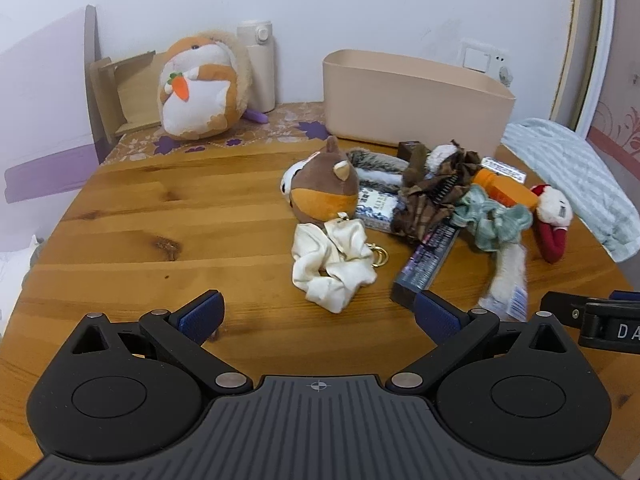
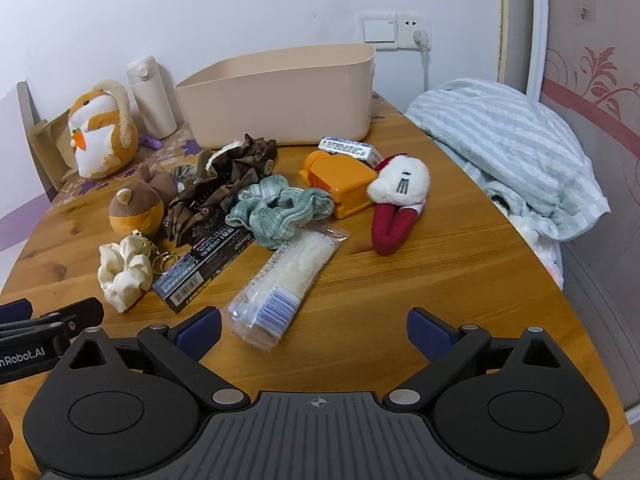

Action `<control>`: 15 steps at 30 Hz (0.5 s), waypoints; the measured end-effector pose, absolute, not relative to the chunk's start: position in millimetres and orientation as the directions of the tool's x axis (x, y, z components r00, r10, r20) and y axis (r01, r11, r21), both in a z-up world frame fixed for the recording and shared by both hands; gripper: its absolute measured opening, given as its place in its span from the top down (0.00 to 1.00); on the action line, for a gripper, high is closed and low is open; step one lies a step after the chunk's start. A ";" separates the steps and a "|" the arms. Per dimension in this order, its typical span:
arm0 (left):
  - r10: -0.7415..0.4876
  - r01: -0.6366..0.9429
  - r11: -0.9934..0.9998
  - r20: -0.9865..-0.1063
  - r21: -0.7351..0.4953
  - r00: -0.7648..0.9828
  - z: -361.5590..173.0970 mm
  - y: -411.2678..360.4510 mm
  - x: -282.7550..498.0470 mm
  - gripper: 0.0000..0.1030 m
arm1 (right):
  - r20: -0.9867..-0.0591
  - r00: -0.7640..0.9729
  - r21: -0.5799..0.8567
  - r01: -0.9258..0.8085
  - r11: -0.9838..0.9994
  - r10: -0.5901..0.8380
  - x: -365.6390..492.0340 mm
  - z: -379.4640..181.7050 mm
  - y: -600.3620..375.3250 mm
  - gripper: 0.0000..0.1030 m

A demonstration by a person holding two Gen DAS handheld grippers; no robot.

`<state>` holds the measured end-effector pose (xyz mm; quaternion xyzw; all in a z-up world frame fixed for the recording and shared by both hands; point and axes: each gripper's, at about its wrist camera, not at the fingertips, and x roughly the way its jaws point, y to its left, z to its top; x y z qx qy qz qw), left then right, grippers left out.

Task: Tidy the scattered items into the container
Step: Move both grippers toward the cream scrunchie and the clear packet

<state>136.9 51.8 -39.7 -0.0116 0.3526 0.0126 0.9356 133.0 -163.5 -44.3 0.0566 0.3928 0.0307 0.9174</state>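
Note:
A beige plastic container point(image 1: 416, 104) point(image 2: 280, 100) stands at the back of the wooden table. In front of it lies a pile: a cream scrunchie point(image 1: 332, 264) point(image 2: 124, 272), a brown-orange plush point(image 1: 324, 188) point(image 2: 136, 208), a brown scrunchie point(image 1: 432, 188) point(image 2: 224, 184), a green scrunchie point(image 1: 492, 216) point(image 2: 276, 208), a dark box point(image 1: 428, 260) point(image 2: 204, 268), a clear packet point(image 1: 508, 280) point(image 2: 280, 284), an orange item point(image 1: 504, 188) point(image 2: 340, 180) and a red-white plush point(image 1: 554, 216) point(image 2: 396, 200). My left gripper point(image 1: 318, 316) is open before the cream scrunchie. My right gripper point(image 2: 314, 332) is open near the packet.
A large hamster plush point(image 1: 200, 88) point(image 2: 104, 132), a cream bottle point(image 1: 258, 64) point(image 2: 150, 96) and a wooden stand point(image 1: 120, 96) sit at the back left. A striped blanket point(image 1: 572, 176) point(image 2: 508, 148) overhangs the table's right edge.

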 end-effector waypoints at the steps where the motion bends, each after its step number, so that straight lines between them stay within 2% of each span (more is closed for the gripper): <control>1: 0.015 -0.031 0.999 -0.663 -0.013 0.748 -41.4 53.3 140.9 0.00 | -0.721 0.686 0.124 -0.011 0.992 0.097 137.1 -45.9 -161.8 0.04; 15: 0.009 -0.042 0.999 -0.695 -0.030 0.719 -60.1 60.9 187.7 0.00 | -0.753 0.655 0.097 0.019 0.995 0.061 181.7 -62.1 -145.9 0.08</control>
